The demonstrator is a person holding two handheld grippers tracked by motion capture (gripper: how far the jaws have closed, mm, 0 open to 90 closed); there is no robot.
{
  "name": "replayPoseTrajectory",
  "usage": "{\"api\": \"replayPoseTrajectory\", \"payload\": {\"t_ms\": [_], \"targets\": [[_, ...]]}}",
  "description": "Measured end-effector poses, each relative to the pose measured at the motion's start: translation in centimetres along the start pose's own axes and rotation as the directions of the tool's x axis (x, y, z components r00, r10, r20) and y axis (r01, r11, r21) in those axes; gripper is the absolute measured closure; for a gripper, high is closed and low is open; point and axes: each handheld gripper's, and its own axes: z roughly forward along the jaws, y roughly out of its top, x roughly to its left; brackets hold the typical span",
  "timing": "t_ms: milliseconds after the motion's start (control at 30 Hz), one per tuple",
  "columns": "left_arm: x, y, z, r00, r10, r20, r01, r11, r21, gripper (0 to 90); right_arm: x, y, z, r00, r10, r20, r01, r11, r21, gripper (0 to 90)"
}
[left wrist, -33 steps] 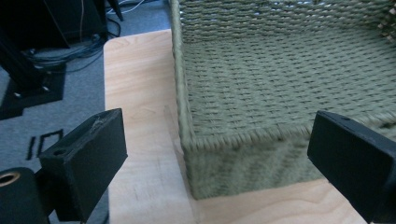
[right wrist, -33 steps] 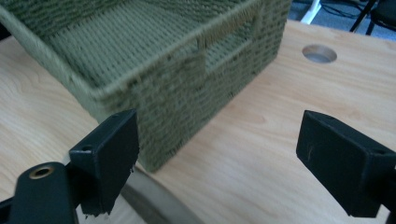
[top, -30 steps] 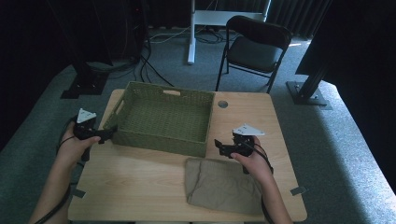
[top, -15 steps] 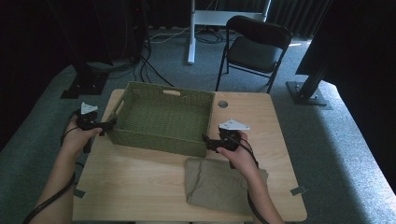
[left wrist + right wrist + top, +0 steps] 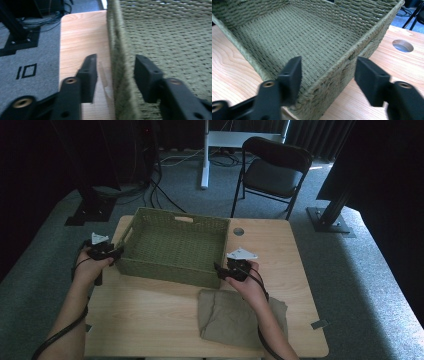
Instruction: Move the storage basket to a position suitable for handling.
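Both arms reach forward over the table (image 5: 150,320). The left gripper (image 5: 115,75) and the right gripper (image 5: 327,75) each sit spread wide over a wall of the green basket (image 5: 172,247), not squeezing it. The basket holds nothing

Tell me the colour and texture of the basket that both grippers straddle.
The basket is olive green, tightly woven in ribbed rows; the right gripper view shows it best.

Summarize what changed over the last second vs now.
Both tools closed in on the basket: the left tool moved up to straddle its left wall, the right tool moved forward off the folded cloth to straddle the near right corner. Jaws open, nothing gripped yet. Basket and cloth stayed put.
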Motion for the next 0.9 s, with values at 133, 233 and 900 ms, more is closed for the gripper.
{"api": "replayPoseTrajectory", "payload": {"t_ms": [133, 233, 900], "targets": [[-0.5, 0.2, 0.1, 0.9995, -0.030, 0.006, 0.030, 0.9993, 0.022, 71.6, 0.1, -0.2, 0.2, 0.9990, 0.045, 0.006, -0.045, 0.999, 0.014, 46.1], [-1.1, 0.1, 0.3, 0.9979, -0.053, -0.038, 0.054, 0.9983, 0.022, 78.0, 0.5, -0.1, 0.5, 0.9971, 0.070, 0.029, -0.071, 0.997, 0.020, 49.6], [-3.1, -0.6, -0.7, 0.9880, -0.104, -0.114, 0.107, 0.9940, 0.019, 83.7, 0.4, 0.0, 1.0, 0.9865, 0.110, 0.121, -0.115, 0.993, 0.031, 63.1]]}}
